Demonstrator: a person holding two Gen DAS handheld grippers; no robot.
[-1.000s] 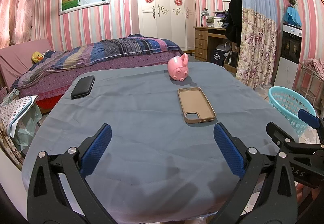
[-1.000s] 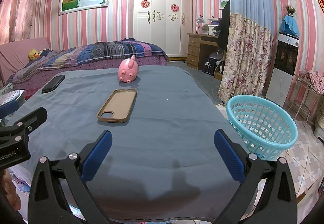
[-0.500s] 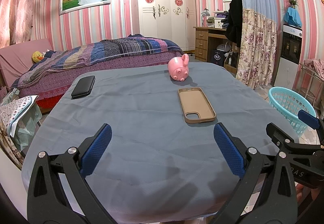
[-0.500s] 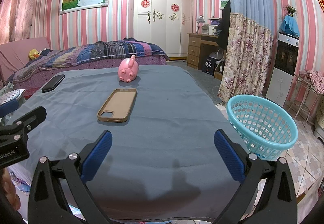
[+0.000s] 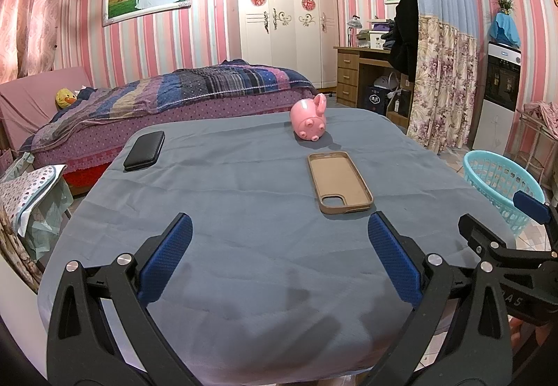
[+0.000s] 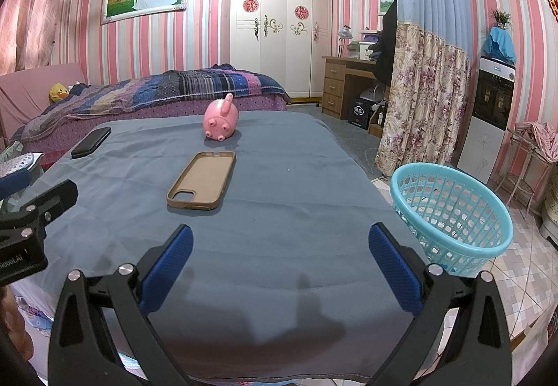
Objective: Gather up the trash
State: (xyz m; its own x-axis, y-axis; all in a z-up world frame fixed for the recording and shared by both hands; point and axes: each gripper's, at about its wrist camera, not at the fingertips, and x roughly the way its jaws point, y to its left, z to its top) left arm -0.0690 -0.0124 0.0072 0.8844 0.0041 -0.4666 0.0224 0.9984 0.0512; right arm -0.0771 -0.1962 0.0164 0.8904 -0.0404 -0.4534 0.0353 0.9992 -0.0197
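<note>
Trash candidates on my surface (image 5: 244, 246), left wrist view: black case (image 5: 144, 151) upper left, tan phone case (image 5: 339, 182) and pink pig (image 5: 308, 119) centre-right; basket (image 5: 502, 183) right edge. Left tool (image 5: 279, 258) and right tool (image 6: 280, 262) both wide, holding nothing.

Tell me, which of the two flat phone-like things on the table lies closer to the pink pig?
The tan phone case, lying open side up just in front of the pink pig. The black phone sits apart, near the table's far left corner.

Pink pig (image 5: 308, 122), turquoise basket (image 6: 453, 211)
</note>
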